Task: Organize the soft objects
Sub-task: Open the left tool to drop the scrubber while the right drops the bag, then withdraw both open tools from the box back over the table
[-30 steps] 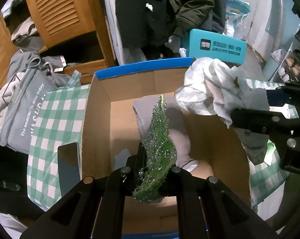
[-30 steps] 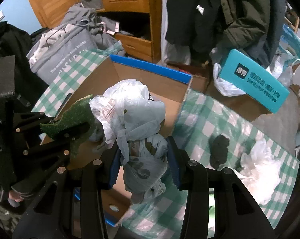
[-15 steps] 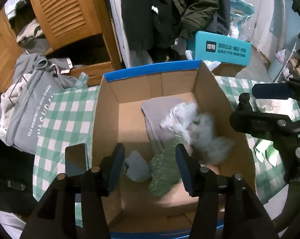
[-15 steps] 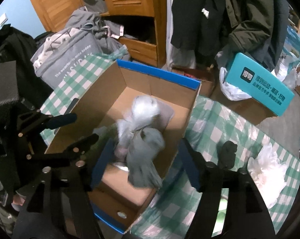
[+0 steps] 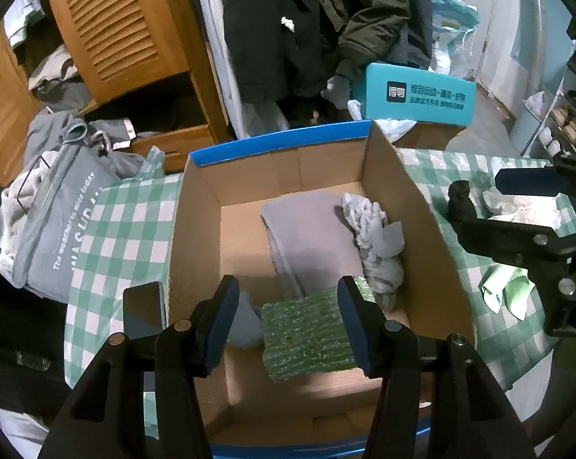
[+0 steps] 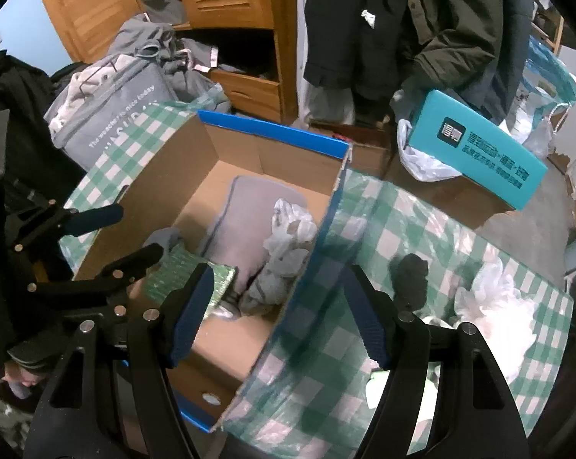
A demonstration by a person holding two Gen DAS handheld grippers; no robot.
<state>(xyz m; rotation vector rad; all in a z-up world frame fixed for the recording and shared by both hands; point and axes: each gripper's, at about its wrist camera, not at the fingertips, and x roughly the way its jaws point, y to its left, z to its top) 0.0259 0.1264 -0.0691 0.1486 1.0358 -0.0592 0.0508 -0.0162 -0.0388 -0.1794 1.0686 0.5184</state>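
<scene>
Nearest the left camera, the left hand-held gripper (image 5: 288,321) hangs spread wide over the cardboard box (image 5: 196,229), gripping nothing. Below its fingers a green sponge (image 5: 307,334) lies flat on the box floor, a crumpled plastic bag (image 5: 375,241) just beyond it against a folded grey cloth (image 5: 310,237). Right of the box, the right hand-held gripper (image 6: 276,313) is also wide and empty above the checkered worktop (image 6: 402,214), where a dark sock (image 6: 412,279) and white bag (image 6: 494,298) lie.
</scene>
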